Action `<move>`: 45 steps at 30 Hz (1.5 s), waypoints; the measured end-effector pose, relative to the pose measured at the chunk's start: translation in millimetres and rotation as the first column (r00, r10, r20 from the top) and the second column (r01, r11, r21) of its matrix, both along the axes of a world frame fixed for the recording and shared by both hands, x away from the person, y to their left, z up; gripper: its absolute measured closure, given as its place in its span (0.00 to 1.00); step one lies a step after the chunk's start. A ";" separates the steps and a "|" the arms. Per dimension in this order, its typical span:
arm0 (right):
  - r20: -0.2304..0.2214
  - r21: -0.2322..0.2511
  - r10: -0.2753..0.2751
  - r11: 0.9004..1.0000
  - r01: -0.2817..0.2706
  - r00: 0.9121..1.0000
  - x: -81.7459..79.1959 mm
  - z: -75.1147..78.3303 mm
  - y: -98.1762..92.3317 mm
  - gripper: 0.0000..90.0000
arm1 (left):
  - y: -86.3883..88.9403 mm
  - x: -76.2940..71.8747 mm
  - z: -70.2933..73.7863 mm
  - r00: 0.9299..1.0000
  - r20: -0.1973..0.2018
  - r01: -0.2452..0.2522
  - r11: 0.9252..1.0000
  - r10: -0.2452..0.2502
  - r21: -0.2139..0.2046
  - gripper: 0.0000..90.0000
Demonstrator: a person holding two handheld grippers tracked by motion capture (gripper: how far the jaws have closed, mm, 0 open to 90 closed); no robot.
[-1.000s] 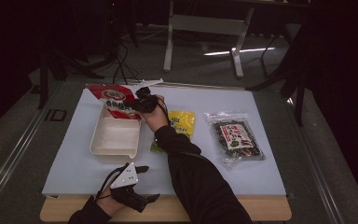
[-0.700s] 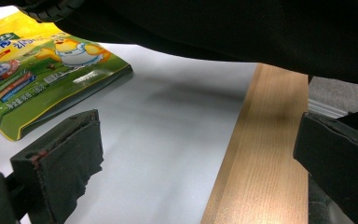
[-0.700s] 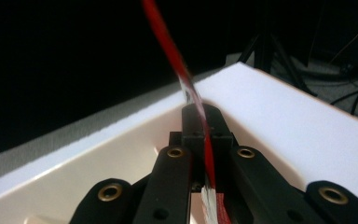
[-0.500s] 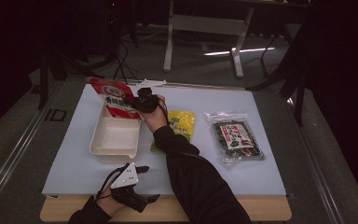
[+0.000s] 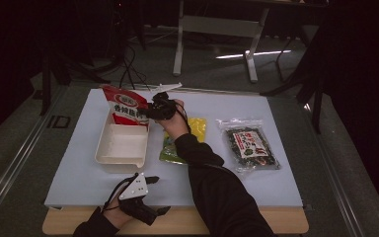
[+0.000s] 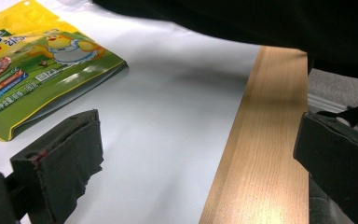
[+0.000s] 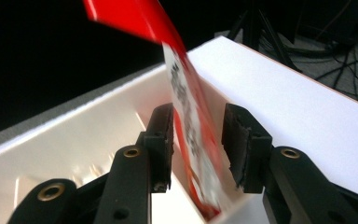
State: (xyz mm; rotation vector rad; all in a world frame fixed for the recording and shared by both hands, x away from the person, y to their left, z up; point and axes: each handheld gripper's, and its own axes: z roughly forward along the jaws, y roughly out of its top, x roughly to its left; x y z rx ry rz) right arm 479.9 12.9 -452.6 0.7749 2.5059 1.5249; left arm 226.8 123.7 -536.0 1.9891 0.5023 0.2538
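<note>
dark floor and cables ring the pale tabletop (image 5: 276, 177). the right hand-held gripper (image 7: 196, 135) has just been opening its jaws; the red snack pouch (image 7: 186, 112) stands upright between them, pads slack on either side, its bottom in the white tray (image 5: 122, 148). the left hand-held gripper (image 5: 143, 210) rests released, well apart at the near edge.

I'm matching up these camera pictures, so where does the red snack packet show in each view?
High view: red snack packet stands at the white tray's far end, upper left.
Left gripper view: not in it.
Right gripper view: upper centre, between the right gripper's jaws.
Shared landmark: the white tray.
</note>
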 end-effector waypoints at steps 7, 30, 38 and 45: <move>0.014 -0.024 -0.014 1.000 0.015 1.000 -6.5 3.9 -27.3 0.71 | -1.9 0.2 0.0 1.000 0.000 0.001 1.000 -0.001 -0.001 0.03; 0.052 -0.062 -0.118 0.991 0.121 0.992 -23.5 30.7 -136.5 0.70 | -5.7 -0.2 0.4 1.000 -0.005 0.015 1.000 -0.015 -0.012 0.03; 0.074 -0.061 -0.171 0.983 0.176 0.982 -29.3 36.7 -186.3 0.70 | -8.1 1.6 -1.2 1.000 -0.009 0.022 1.000 -0.022 -0.019 0.03; 0.091 -0.061 -0.219 0.973 0.224 0.972 -35.0 32.1 -236.1 0.76 | -8.1 2.6 -1.6 1.000 -0.007 0.022 0.999 -0.022 -0.024 0.03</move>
